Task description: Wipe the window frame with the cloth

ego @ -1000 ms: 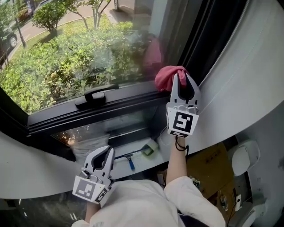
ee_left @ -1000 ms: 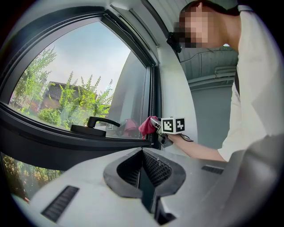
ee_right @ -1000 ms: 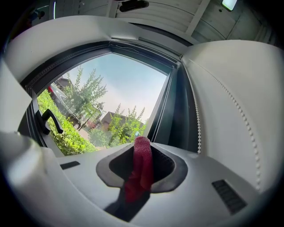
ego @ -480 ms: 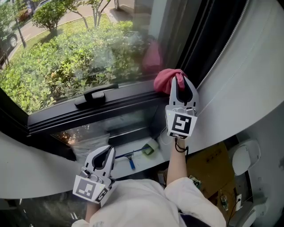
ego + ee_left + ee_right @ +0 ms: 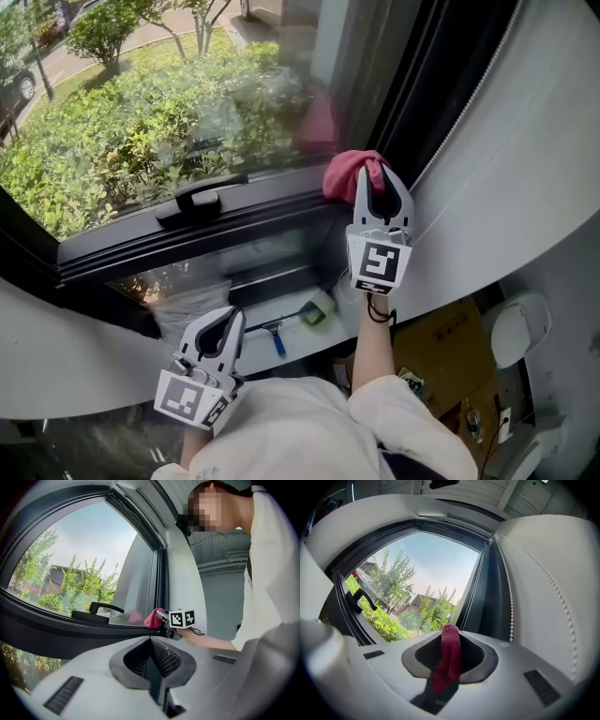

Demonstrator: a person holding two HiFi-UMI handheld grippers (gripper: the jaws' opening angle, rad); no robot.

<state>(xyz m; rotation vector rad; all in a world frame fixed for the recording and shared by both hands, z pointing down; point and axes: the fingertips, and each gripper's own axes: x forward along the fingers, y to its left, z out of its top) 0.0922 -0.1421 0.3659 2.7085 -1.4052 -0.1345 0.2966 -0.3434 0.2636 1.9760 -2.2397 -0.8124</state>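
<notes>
the deep pink woven cloth (image 5: 449, 656) looks soft, with a fine, rough weave and no shine. the right gripper (image 5: 378, 173) pinching it and the left gripper (image 5: 223, 317) are smooth, matt, pale grey plastic, with black ribbed pads (image 5: 164, 657) inside the jaws. the dark grey window frame (image 5: 234, 225) looks like coated metal with a satin sheen, and its black lever handle (image 5: 199, 201) is smooth and slightly glossy. the clear glass pane (image 5: 141, 112) shines with faint reflections. the brown cardboard box (image 5: 450, 361) is dull and papery.
</notes>
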